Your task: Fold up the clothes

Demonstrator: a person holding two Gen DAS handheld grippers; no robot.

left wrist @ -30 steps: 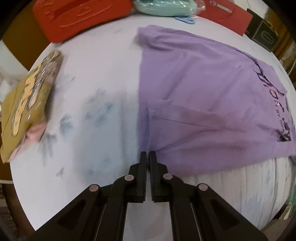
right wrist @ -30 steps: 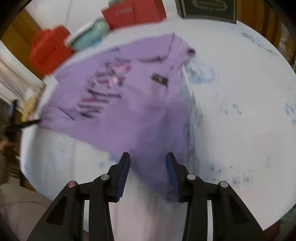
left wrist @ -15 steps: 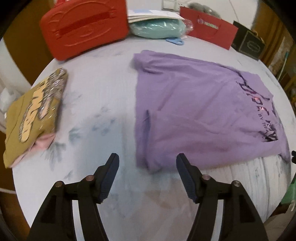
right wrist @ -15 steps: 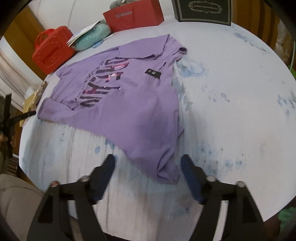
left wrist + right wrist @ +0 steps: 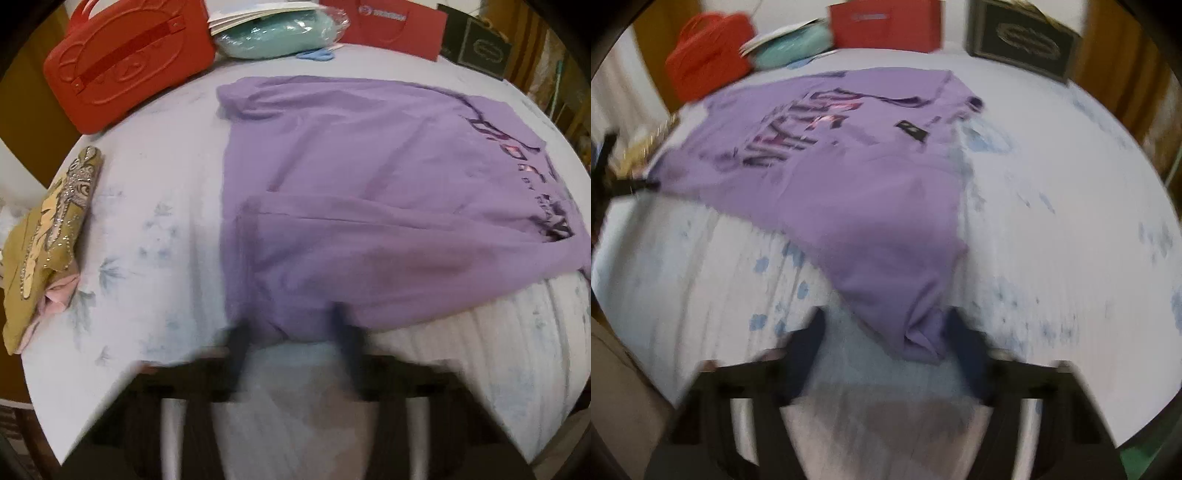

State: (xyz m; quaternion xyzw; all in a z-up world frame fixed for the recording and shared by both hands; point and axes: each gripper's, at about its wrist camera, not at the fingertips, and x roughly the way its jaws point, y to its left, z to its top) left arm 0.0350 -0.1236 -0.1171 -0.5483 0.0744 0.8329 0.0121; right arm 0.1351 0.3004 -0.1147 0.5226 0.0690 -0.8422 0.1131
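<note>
A purple T-shirt [image 5: 369, 192] lies spread across the round desk [image 5: 155, 206], print side up, its near long edge folded over onto the body and its dark lettering [image 5: 798, 136] towards one end. The left claw [image 5: 293, 332] is blurred but spread wide, gripping nothing, its fingers on either side of the shirt's near corner at the hem end. The right claw [image 5: 886, 332] is likewise wide open and empty, a bunched corner of the shirt lying between its fingers. On the desk to the left sits a folded olive garment [image 5: 44, 236] over a pink one; at the far rim stand a red case [image 5: 125, 62], a teal bundle [image 5: 277, 37], a red paper bag [image 5: 886, 26] and a black box [image 5: 1023, 40]
</note>
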